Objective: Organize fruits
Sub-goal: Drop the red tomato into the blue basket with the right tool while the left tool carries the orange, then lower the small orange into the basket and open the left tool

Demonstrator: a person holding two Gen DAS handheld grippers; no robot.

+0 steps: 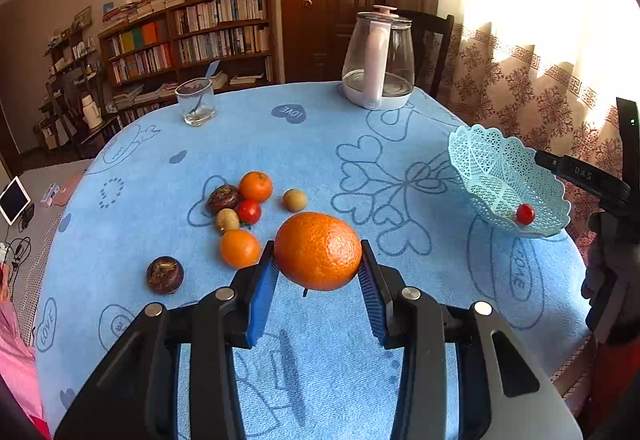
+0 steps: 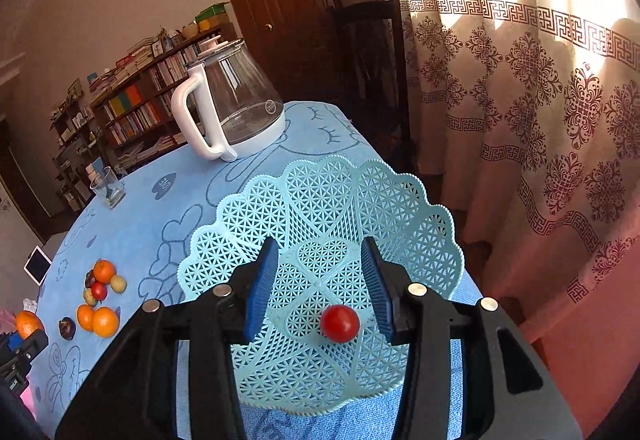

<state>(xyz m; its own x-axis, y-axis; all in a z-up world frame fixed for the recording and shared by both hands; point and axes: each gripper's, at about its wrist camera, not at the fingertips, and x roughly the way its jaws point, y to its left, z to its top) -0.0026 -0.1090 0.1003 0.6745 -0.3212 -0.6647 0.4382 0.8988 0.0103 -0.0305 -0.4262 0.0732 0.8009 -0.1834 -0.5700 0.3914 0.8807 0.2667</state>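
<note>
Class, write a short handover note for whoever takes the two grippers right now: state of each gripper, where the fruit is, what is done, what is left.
Left gripper: shut on a large orange, lifted off the cloth.
Right gripper: open, empty, over the basket.
Done: one red fruit lies in the basket.
Left: drop the orange in the basket, then move the loose pile on the blue cloth: two small oranges, a red fruit, two tan ones and two dark ones.

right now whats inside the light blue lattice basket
One small red cherry tomato lies in the light blue plastic lattice basket, low near its front wall. Nothing else shows inside; the right tool's blue pads cover strips of the floor.
</note>
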